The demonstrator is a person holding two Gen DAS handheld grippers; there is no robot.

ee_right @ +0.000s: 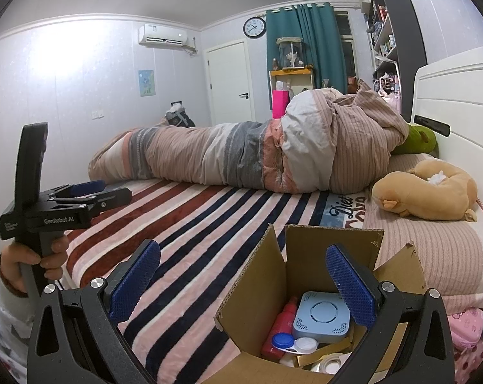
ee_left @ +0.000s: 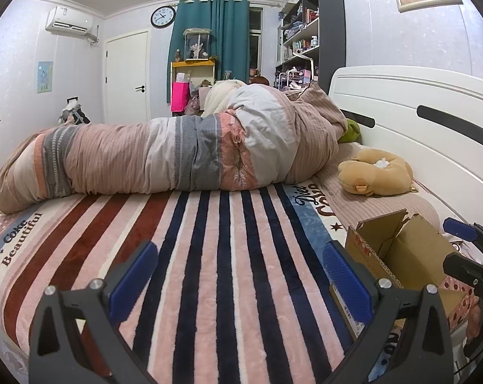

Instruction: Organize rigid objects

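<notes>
A bedroom with a bed [ee_left: 209, 256] under a striped blanket, where a rolled duvet [ee_left: 177, 153] lies across the far side and a plush toy [ee_right: 427, 188] lies near the headboard. An open cardboard box [ee_right: 273, 288] stands on the near right part of the bed, and it holds a blue square device [ee_right: 321, 316], a red bottle [ee_right: 283, 320], a lens case [ee_right: 289, 342] and tape. The right tool [ee_right: 241, 284] hangs over the box with jaws wide apart and empty, and the left tool [ee_left: 238, 281] is wide apart and empty above the blanket, left of the box.

Tape roll [ee_right: 329, 364] partly behind cardboard box [ee_right: 251, 288]
</notes>
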